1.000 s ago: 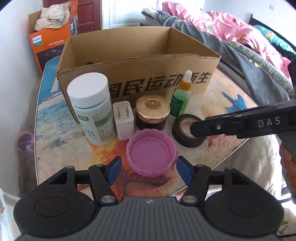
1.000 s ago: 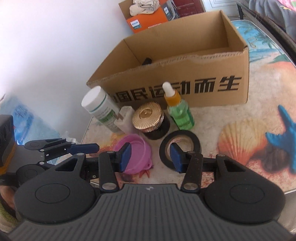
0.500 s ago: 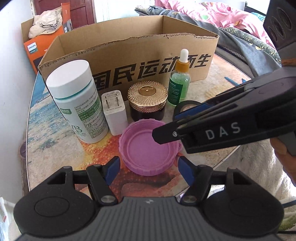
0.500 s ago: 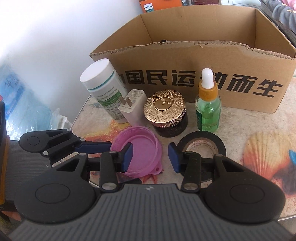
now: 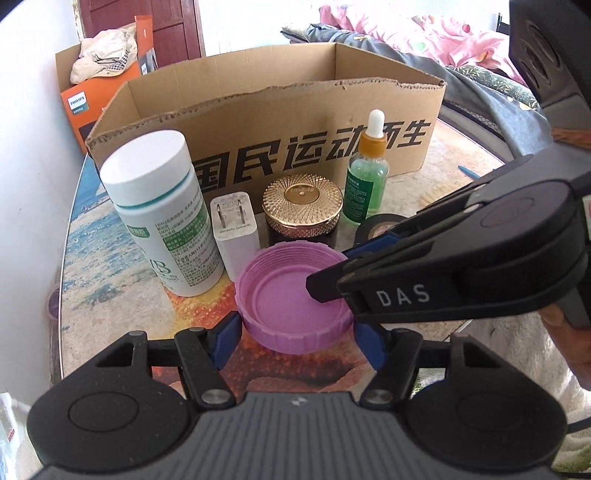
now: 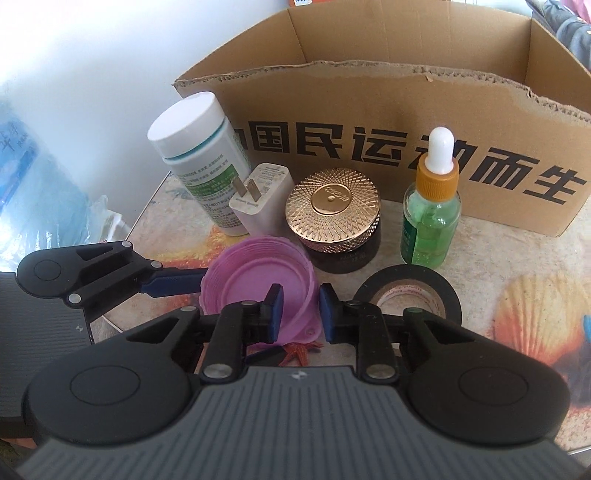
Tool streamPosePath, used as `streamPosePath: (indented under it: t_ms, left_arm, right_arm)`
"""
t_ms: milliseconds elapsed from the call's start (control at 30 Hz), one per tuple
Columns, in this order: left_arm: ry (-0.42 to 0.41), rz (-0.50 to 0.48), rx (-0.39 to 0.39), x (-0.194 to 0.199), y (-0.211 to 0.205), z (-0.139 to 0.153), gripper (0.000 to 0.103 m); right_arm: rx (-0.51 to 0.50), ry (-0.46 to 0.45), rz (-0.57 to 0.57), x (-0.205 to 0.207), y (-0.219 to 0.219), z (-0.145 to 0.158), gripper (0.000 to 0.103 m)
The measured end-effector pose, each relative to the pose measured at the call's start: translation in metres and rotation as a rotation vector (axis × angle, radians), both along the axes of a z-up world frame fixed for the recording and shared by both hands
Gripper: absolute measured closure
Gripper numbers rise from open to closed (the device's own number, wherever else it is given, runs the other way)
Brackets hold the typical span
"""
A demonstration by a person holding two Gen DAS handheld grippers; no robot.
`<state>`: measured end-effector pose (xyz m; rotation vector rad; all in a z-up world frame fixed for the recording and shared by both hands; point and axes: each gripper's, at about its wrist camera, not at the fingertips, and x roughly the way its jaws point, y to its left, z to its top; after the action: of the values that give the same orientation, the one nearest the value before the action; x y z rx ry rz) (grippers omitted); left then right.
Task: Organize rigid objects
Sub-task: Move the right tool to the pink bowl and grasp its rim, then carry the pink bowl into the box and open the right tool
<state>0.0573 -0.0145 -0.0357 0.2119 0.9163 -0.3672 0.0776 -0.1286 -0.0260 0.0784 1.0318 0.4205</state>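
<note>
Six loose items stand on the printed table (image 6: 517, 251) in front of an open cardboard box (image 5: 295, 122), which bears large black characters on its near wall.

White pill bottle (image 5: 162, 214) – upright, green label, at the left end of the row. White charger plug (image 5: 234, 232) – on end just beside the bottle, prongs up. Dark jar with gold lid (image 5: 302, 210) – next along, just behind the purple lid. Green dropper bottle (image 5: 365, 184) – upright, orange collar, white bulb, near the box wall. Black tape roll (image 6: 406, 295) – lying flat, right of the purple lid, below the dropper bottle.

Purple lid (image 5: 291, 295) – nearest item, hollow side up, resting near the table's front edge.

Left gripper (image 5: 297, 341) – fingers spread wide, one blue pad at each side of the purple lid; whether they touch it cannot be told from the pictures.

Right gripper (image 6: 298, 312) – fingers drawn narrow, straddling the right-hand wall of the purple lid, one pad inside the hollow and one outside; a thin gap shows beside the rim, so no firm pinch is visible.

Orange carton (image 5: 85, 107) with cloth on top – beyond the box, by the wall. Pink bedding (image 5: 424, 33) – far right.
</note>
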Motion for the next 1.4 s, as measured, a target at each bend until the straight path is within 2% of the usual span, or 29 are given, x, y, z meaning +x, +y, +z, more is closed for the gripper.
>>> streamPosePath:
  t_ms: [100,267,367,467,567,700,800,933,1000,1067,1267,1400]
  left_arm:
    - [-0.044,0.008,0.005,-0.010,0.003,0.017,0.035]
    - [-0.134,0.041,0.016,-0.020,0.008,0.056,0.035]
    - [-0.217,0.045,0.046,-0.022,0.009,0.086,0.035]
    - [-0.286,0.039,0.069,-0.011,0.008,0.112,0.035]
    - [-0.300,0.027,0.068,0.015,0.010,0.136,0.035]
    - [-0.232,0.000,0.036,0.070,0.007,0.154,0.035]
    - [-0.120,-0.026,0.024,0.126,0.006,0.150,0.035]
    - [0.089,-0.053,0.014,0.199,0.008,0.125,0.035]
    - [0.190,-0.051,0.009,0.233,0.010,0.105,0.035]
    - [0.256,-0.042,0.013,0.256,0.007,0.085,0.035]
    - [0.348,-0.005,0.095,0.294,-0.004,0.036,0.035]
    - [0.386,0.026,0.136,0.311,-0.009,0.015,0.035]
  right_arm:
    - [0.006,-0.037,0.006,-0.006,0.004,0.019,0.083]
    - [-0.001,-0.152,0.057,-0.013,0.013,0.063,0.083]
    - [0.010,-0.225,0.090,-0.009,0.013,0.094,0.082]
    - [0.011,-0.292,0.119,0.004,0.013,0.126,0.082]
    - [0.001,-0.323,0.147,0.029,0.010,0.151,0.081]
    - [-0.003,-0.265,0.157,0.084,-0.005,0.172,0.081]
    - [-0.007,-0.166,0.143,0.136,-0.016,0.171,0.081]
    - [0.010,0.017,0.106,0.209,-0.028,0.142,0.081]
    - [0.022,0.084,0.093,0.238,-0.035,0.123,0.081]
    - [0.020,0.131,0.086,0.258,-0.039,0.106,0.082]
    - [-0.001,0.221,0.079,0.295,-0.032,0.057,0.082]
    - [-0.002,0.251,0.076,0.310,-0.026,0.033,0.082]
